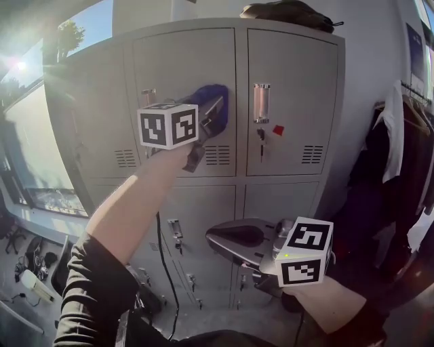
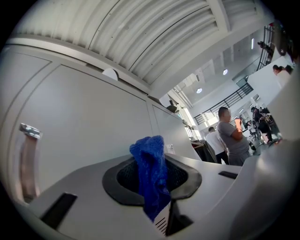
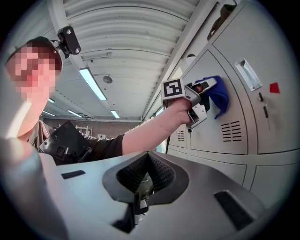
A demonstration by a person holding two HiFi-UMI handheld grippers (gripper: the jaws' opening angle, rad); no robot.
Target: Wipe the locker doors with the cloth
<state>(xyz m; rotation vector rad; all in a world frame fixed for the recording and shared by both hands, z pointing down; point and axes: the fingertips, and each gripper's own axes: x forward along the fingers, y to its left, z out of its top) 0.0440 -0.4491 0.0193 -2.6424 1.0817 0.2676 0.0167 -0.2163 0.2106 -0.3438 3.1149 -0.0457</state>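
The blue cloth [image 1: 207, 94] is pressed against the upper left locker door [image 1: 176, 68], near its right edge, above the vent slots [image 1: 218, 155]. My left gripper [image 1: 217, 103] is shut on the cloth, which bunches up between its pads and hangs down in the left gripper view [image 2: 149, 146], with the grey door [image 2: 84, 117] just behind. In the right gripper view the left gripper [image 3: 201, 96] and the cloth [image 3: 219, 94] show against that door. My right gripper [image 1: 215, 238] hangs lower, before the bottom lockers, away from the doors, shut with nothing in it [image 3: 147, 158].
The upper right door [image 1: 298, 81] carries a metal handle [image 1: 262, 102], a key [image 1: 262, 139] and a red sticker [image 1: 278, 129]. A dark bag [image 1: 288, 12] lies on the locker top. Clothes [image 1: 400, 156] hang at the right. A black cable [image 1: 161, 271] runs down the lower doors. People [image 2: 232, 136] stand far off.
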